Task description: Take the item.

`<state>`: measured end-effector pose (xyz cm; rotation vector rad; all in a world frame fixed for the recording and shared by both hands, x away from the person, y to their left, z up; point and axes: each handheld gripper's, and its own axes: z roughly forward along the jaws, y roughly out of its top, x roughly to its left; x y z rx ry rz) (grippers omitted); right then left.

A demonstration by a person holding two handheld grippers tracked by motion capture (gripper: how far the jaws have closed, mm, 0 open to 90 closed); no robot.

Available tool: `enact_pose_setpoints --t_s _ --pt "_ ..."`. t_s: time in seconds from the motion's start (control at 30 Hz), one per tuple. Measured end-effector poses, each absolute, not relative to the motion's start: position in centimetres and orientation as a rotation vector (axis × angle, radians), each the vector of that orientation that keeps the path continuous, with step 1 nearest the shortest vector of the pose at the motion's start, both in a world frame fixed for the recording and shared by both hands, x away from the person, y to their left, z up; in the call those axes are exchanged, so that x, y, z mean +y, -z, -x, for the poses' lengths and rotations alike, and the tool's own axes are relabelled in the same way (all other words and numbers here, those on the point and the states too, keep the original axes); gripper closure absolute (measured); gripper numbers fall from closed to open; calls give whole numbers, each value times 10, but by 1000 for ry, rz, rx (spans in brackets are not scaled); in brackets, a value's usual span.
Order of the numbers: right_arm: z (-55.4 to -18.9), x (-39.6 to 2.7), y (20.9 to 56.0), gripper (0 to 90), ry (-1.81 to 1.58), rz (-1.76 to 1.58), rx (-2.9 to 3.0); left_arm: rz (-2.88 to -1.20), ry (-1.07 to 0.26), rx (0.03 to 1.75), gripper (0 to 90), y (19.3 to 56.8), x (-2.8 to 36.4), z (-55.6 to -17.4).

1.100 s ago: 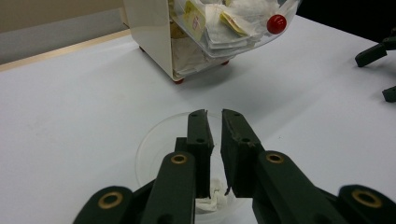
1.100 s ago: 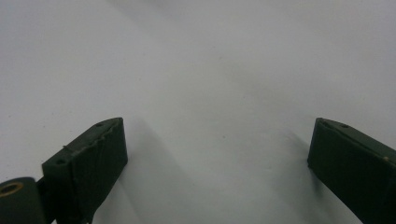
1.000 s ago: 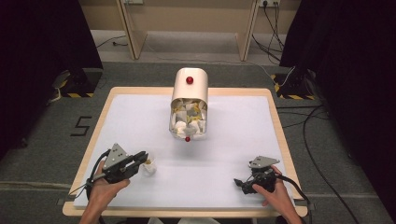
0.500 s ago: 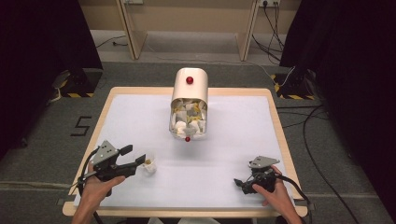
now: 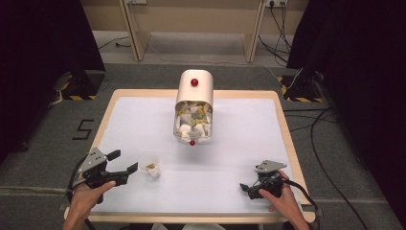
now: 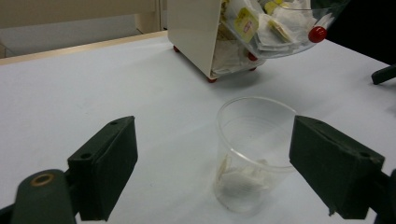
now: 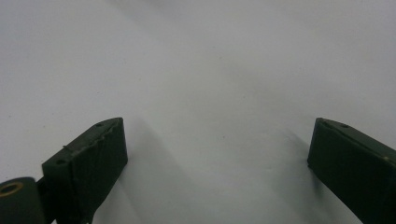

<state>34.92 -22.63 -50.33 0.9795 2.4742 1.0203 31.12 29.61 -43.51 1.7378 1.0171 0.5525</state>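
A clear plastic cup (image 5: 149,165) stands upright on the white table (image 5: 230,143) with a tea bag (image 6: 240,177) lying in its bottom. My left gripper (image 5: 125,161) sits just left of the cup. Its jaws have just been opening and now stand wide, with the cup (image 6: 252,149) a little ahead of the tips and untouched. A cream dispenser box (image 5: 194,91) with a red knob stands at the table's middle back, and its clear front (image 6: 285,28) is full of tea bags. My right gripper (image 5: 246,188) rests open at the front right, with bare table between its jaws (image 7: 217,154).
The table's wooden rim (image 5: 287,139) runs around the white mat. Cables (image 5: 325,143) trail over the grey floor at the right. Dark curtains stand on both sides, and wooden frame legs (image 5: 134,28) stand behind the table.
My left gripper opened, let go of the cup and drew back to the left. The cup stayed upright on the table. The right gripper has not moved.
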Motion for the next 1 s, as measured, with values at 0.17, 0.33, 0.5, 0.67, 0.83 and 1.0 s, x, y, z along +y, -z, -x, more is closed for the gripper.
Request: enact_pose_setpoints --t_s 0.17,0.33,0.5,0.67,0.83,1.0 --pt "-349 -226 503 52 -1020 -980 2474 -1719 -560 1048 146 443 306 -311" --pt "-349 -226 503 52 -1020 -980 2474 -1722 -592 1073 149 448 311 -312" --pt "-349 -226 503 52 -1020 -980 2474 -1734 -598 1092 152 453 314 -312" --pt "-349 -226 503 52 -1020 -980 2474 -1744 -595 1105 155 459 315 -313" --pt "-349 -226 503 52 -1021 -978 2474 -1750 -594 1118 159 463 316 -313" --pt "-349 -226 503 52 -1021 -978 2474 -1765 -586 1132 161 469 317 -311"
